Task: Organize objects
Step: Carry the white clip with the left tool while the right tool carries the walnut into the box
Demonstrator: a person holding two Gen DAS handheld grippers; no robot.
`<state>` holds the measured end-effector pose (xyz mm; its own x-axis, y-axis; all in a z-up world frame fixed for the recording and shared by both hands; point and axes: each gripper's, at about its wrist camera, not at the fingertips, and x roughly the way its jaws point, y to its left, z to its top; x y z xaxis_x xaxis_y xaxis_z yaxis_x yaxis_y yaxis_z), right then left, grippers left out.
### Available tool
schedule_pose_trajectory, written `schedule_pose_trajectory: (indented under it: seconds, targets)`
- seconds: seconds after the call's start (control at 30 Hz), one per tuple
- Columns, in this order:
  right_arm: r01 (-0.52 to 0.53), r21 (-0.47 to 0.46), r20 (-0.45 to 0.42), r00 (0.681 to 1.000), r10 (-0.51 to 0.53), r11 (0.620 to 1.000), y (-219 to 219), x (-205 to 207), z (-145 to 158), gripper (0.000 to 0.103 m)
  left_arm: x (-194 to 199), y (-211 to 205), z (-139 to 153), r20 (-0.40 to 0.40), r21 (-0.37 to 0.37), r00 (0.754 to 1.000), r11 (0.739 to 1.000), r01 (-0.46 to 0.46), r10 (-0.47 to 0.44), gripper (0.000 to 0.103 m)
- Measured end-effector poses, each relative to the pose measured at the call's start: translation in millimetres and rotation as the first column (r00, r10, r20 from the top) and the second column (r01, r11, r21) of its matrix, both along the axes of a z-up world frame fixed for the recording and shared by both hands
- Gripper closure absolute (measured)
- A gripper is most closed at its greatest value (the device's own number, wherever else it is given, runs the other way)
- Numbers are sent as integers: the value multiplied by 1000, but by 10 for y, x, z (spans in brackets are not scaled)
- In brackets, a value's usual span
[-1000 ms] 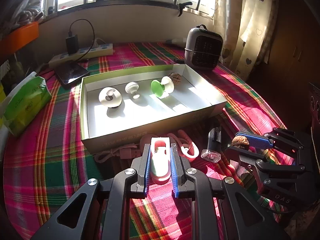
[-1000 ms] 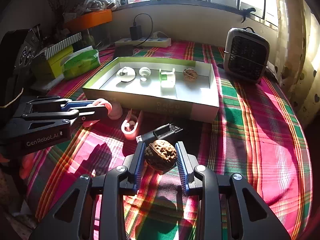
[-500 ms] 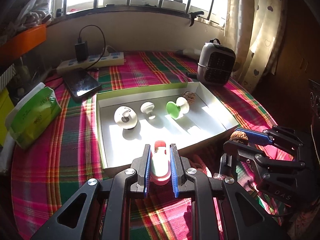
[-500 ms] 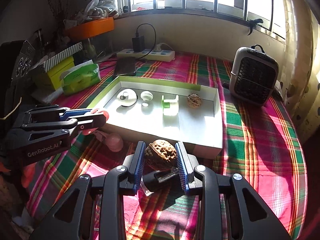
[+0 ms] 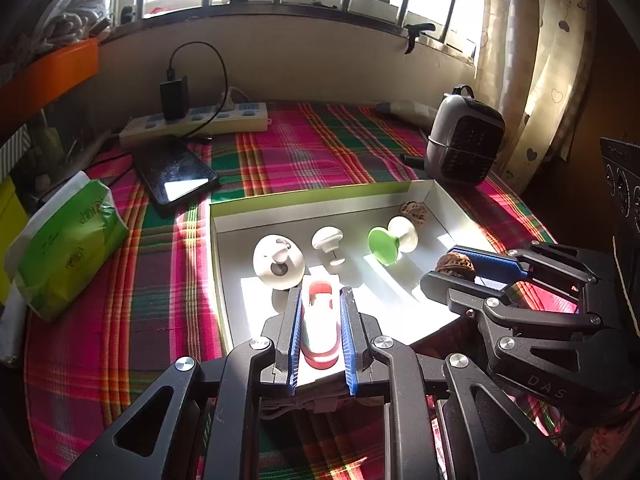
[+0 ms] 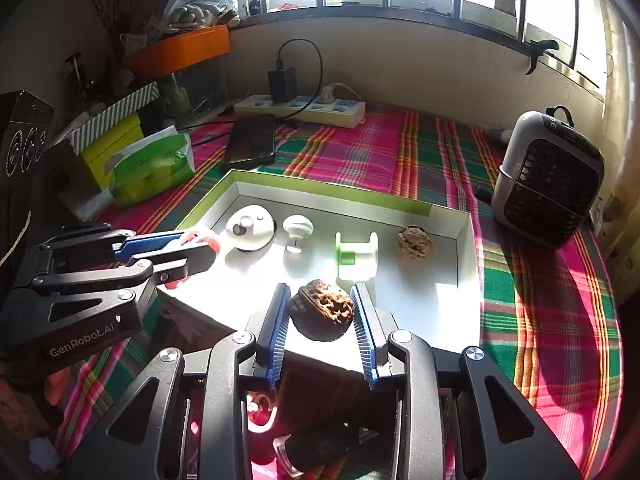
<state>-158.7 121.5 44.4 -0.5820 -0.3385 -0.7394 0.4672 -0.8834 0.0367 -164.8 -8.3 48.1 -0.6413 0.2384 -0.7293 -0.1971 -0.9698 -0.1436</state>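
Two things are being carried at once above the shallow white cardboard tray with the green rim that lies on the plaid-clothed tabletop. The right gripper pinches a wrinkled brown walnut across its widest part, hanging over the tray's near edge at about 6 o'clock from the green-and-white plastic spool. The left gripper is pressed together on a slim pink-and-white plastic clip, held by its long flat sides over the tray's near-left part, at about 5 o'clock from the round white suction hook.

By the look of it the walnut is light, hard and rigid, and its ridged shell gives the ribbed pads good purchase; being round, it is likely to roll when let go, so a low release on the tray floor, at about 7 o'clock from the second brown walnut already lying there, seems wise. The clip looks light and stiff but smooth-skinned, so a hold on its parallel flanks, as now, is probably the safest; squeezed near its open loop end it might flex or slip.

A small white knob stands between hook and spool.
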Motion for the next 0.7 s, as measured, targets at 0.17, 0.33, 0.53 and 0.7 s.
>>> schedule_pose_trajectory:
  seconds: [0.17,0.33,0.53,0.7]
  targets:
    - [-19,3,42,999,19,1000,-99,-189,-93,71,-98,-21,-70,19,-8,1000,1000,-4,4,87]
    - [-32,20,79,996,31,999,-167,-339,-191,71,-180,-18,-148,38,-16,999,1000,-5,5,87]
    - [-46,40,101,994,41,998,-229,-460,-261,71,-281,-30,-224,60,-20,998,1000,-11,12,87]
    - [-45,64,95,995,39,997,-266,-540,-286,71,-349,-36,-263,71,-25,997,1000,-16,18,87]
